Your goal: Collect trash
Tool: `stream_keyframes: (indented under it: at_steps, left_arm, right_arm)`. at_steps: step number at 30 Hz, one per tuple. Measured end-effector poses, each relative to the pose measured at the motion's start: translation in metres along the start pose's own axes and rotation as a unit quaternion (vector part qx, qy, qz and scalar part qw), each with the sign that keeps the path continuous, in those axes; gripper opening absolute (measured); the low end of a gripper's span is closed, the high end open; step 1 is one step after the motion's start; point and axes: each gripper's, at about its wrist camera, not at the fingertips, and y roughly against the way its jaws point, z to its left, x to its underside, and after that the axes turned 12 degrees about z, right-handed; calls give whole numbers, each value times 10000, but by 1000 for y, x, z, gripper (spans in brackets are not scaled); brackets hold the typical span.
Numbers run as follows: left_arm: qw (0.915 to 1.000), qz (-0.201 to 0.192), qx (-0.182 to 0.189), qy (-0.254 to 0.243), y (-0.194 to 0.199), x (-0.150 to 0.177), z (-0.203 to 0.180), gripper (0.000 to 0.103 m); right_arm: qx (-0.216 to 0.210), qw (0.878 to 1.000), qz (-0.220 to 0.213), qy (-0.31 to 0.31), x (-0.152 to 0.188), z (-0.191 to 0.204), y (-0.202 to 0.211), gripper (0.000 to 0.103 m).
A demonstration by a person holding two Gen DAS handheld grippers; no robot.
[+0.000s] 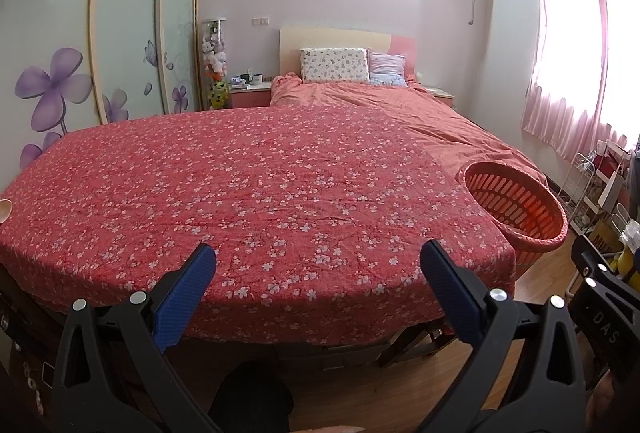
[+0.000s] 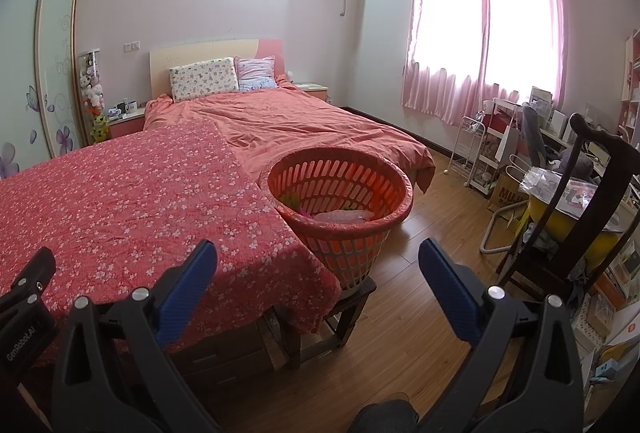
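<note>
An orange slatted basket (image 2: 340, 201) stands on a low wooden stool by the right corner of a table under a red flowered cloth (image 1: 256, 193). Inside it lie a clear plastic bottle (image 2: 344, 216) and some green and pink scraps. The same basket (image 1: 516, 205) shows at the right of the left wrist view. My left gripper (image 1: 318, 265) is open above the near edge of the cloth, holding nothing. My right gripper (image 2: 318, 265) is open too, held in front of the basket over the cloth's corner and the floor. No trash shows on the cloth.
Behind the table is a bed (image 2: 304, 129) with an orange cover and two pillows. A dark wooden chair (image 2: 560, 225) with bags and a yellow item stands at the right, beside white wire racks (image 2: 468, 149). A pale rounded object (image 1: 5, 211) sits at the cloth's far left edge.
</note>
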Motion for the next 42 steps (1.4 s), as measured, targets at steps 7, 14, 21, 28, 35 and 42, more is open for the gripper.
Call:
stream_keyframes:
  at_steps: [7, 14, 21, 28, 35, 42]
  left_arm:
    - [10000, 6, -2, 9, 0, 0, -1, 101]
    - [10000, 12, 4, 10, 0, 0, -2, 101]
    - [10000, 18, 11, 7, 1, 0, -2, 101]
    - [10000, 22, 18, 1, 0, 0, -1, 101]
    - [10000, 26, 20, 2, 0, 0, -1, 101]
    - [10000, 37, 25, -1, -1, 0, -1, 101]
  right_arm:
    - [-5, 10000, -2, 1, 0, 0, 0, 98]
    - [-1, 10000, 0, 0, 0, 0, 0, 98]
    - [-5, 10000, 10, 5, -2, 1, -1, 98]
    - [-7, 10000, 11, 0, -2, 1, -1, 98]
    - [-6, 10000, 11, 0, -2, 1, -1, 98]
    - [-6, 10000, 12, 0, -2, 0, -1, 98]
